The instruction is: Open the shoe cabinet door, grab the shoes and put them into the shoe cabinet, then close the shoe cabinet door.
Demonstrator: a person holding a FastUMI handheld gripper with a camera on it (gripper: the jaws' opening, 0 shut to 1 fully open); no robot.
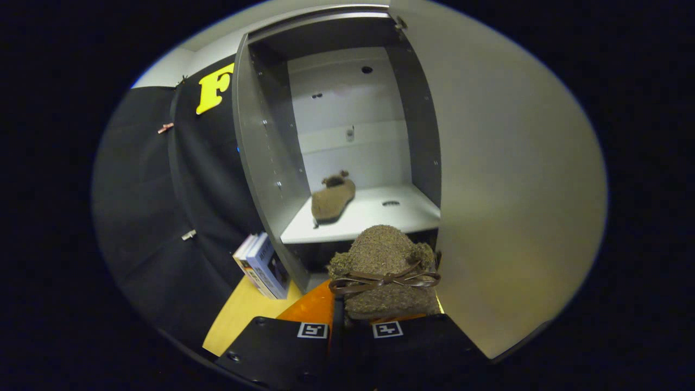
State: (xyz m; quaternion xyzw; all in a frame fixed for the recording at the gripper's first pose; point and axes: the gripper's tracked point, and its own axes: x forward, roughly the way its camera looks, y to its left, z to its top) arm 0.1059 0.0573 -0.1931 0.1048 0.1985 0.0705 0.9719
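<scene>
**Second shoe held at the cabinet mouth**

Gripper (350, 326) fingers drawn together, clamped on the heel end of a brown fuzzy shoe (385, 271), toe pointing into the shoe cabinet (260, 163), probably so it slides straight in. Door (516, 179) swung open at the right. First shoe (332, 198) sits at the shelf's (374, 214) back-left corner, leaving the right side free. Books (263, 266) lean beside the cabinet's left wall.

Two broad, flat, angular finger plates (282, 347) are seen on the gripper (350, 339), set side by side. A small square black-and-white marker tag (313, 329) is fixed at the inner top corner of each. Round screws (234, 357) are set toward 7 o'clock.
</scene>
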